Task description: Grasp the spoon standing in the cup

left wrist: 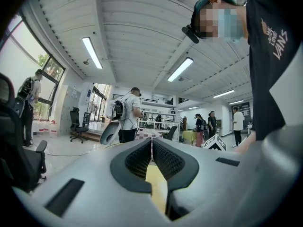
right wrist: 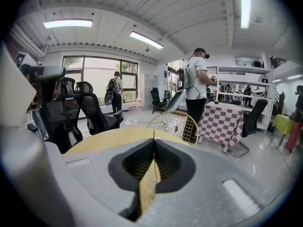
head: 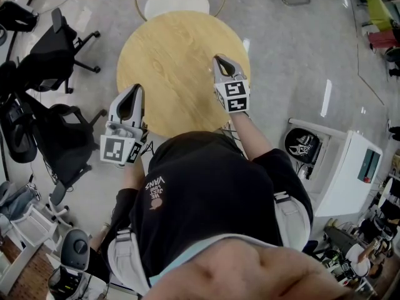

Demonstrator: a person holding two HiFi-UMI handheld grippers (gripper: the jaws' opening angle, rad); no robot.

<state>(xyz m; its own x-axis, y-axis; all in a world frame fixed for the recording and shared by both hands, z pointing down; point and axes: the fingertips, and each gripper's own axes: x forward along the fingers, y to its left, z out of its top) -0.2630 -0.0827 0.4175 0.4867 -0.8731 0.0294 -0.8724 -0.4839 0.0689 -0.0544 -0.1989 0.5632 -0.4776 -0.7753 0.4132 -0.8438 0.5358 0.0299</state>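
No cup and no spoon show in any view. The round wooden table (head: pixel 181 61) has a bare top. My left gripper (head: pixel 136 88) hangs at the table's near left edge, with its jaws closed tip to tip and nothing between them. My right gripper (head: pixel 220 57) is over the table's right side, also shut and empty. In the left gripper view the left gripper (left wrist: pixel 151 139) points out over the room, its ribbed pads (left wrist: pixel 140 157) meeting at the tips. In the right gripper view the right gripper (right wrist: pixel 154 139) points across the tabletop (right wrist: pixel 106 138).
A wire-backed chair (head: pixel 178 4) stands at the table's far side, also seen in the right gripper view (right wrist: pixel 177 122). Black office chairs (head: pixel 53 55) crowd the left. A white cabinet (head: pixel 350 167) stands at the right. Several people and a checkered table (right wrist: pixel 227 119) are further off.
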